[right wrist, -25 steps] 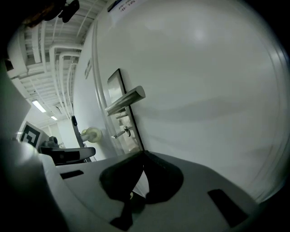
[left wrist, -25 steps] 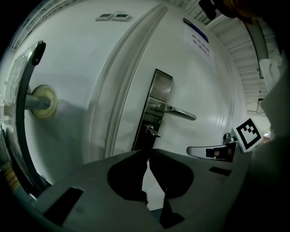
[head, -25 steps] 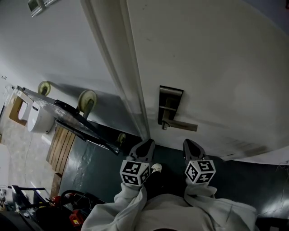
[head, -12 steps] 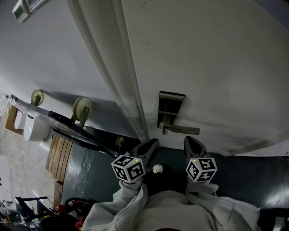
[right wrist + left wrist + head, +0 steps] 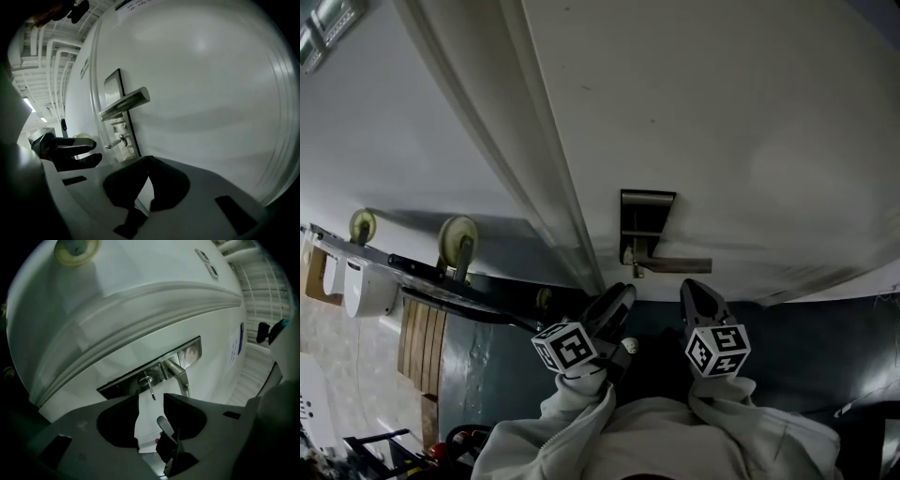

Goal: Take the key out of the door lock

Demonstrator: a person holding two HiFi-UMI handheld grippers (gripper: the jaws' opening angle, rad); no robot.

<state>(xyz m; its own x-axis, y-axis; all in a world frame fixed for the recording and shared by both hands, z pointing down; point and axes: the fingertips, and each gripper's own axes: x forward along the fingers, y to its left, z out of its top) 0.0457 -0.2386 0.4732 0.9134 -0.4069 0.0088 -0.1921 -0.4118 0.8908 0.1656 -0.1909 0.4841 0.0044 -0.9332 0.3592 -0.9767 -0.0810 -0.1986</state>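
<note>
A silver key (image 5: 151, 387) sticks out of the lock in the metal plate (image 5: 645, 230) on the white door, below the lever handle (image 5: 675, 265). My left gripper (image 5: 151, 400) points at the key; its jaws are opening, with a clear gap between them. The key's end hangs just ahead of that gap and neither pad touches it. From the right gripper view, the key (image 5: 115, 142) stands a short way off the left gripper (image 5: 91, 153). My right gripper (image 5: 147, 160) is shut on nothing, to the right of the lock and near the door.
The door frame (image 5: 553, 187) runs left of the lock plate. A wheeled trolley (image 5: 455, 242) lies against the wall at the left, with wooden slats (image 5: 422, 328) and a white container (image 5: 361, 286) beyond it. A paper notice (image 5: 236, 345) hangs on the door.
My left gripper has tilted and reached up and to the right, closer to the lock plate. The right gripper has hardly moved. The head view has shifted a little.
</note>
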